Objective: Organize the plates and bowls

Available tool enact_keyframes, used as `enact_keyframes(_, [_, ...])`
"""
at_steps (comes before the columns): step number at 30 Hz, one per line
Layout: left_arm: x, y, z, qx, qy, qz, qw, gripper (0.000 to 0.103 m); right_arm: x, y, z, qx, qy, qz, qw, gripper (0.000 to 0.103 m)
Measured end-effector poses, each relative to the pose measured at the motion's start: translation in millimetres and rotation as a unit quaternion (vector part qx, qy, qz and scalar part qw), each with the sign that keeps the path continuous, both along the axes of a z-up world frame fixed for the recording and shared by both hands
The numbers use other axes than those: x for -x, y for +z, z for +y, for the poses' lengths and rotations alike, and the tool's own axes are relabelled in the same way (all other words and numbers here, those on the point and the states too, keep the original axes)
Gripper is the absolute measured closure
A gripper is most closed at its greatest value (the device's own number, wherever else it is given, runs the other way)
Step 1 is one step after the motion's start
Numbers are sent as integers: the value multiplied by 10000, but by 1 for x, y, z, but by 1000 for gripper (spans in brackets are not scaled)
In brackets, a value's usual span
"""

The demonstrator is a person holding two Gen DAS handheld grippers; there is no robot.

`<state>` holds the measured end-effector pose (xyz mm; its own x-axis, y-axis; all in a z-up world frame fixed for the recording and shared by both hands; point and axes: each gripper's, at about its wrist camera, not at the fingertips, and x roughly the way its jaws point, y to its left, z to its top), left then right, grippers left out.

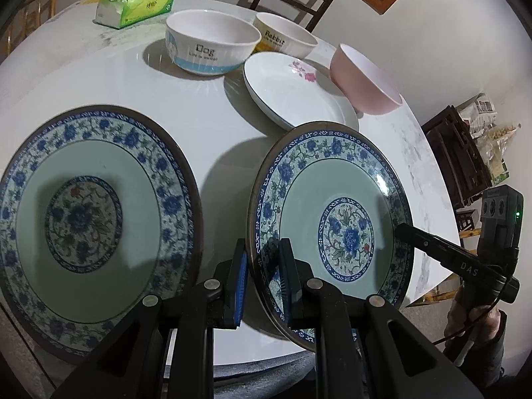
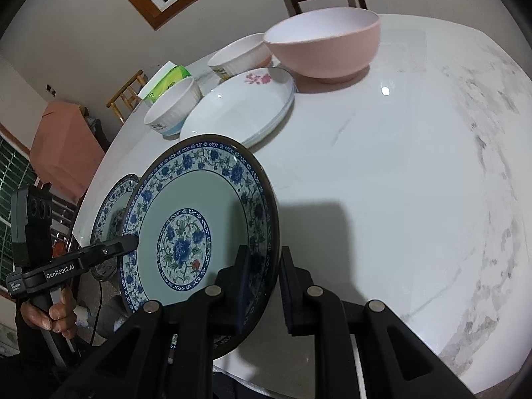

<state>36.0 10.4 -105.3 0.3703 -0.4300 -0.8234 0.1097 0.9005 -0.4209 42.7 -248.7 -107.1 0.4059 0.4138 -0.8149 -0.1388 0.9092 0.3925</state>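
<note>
Both tongs meet on one thing: our left gripper (image 1: 262, 282) straddles the near-left rim of the raised blue-flowered plate (image 1: 335, 229), one finger on each face, and our right gripper (image 2: 264, 286) straddles its opposite rim the same way. We judge the left one clenched on the rim; the right one's outer finger shows a sliver of gap in its own view, so we cannot tell whether it grips or merely brackets the edge. We hold the plate tilted on edge, off the table (image 1: 206, 123), probably so two rim holds keep its weight steady while it travels.

A matching plate (image 1: 89, 226) lies flat at 9 o'clock from the held one in the left view, likely the stack we are carrying toward.

Farther out, at 12 o'clock, rests the white plate with pink flowers (image 1: 299, 96), the pink bowl (image 1: 364, 79) touching its right side. Behind stand the "Dog" bowl (image 1: 211, 46) and the "Rabbit" bowl (image 1: 282, 35), with a tissue pack (image 1: 136, 6) at 11 o'clock
</note>
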Motion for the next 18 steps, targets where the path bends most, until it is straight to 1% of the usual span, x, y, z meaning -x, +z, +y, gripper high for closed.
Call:
enact_keyframes(9, [-4,10,18,-51,186,-124,9997,89,-11,9,21,-18,152,-95,9998,86])
enact_keyframes(18, [7,21,52,-112,509,-212,9984,88,-27,17,58,-26,494,-174,9986,86])
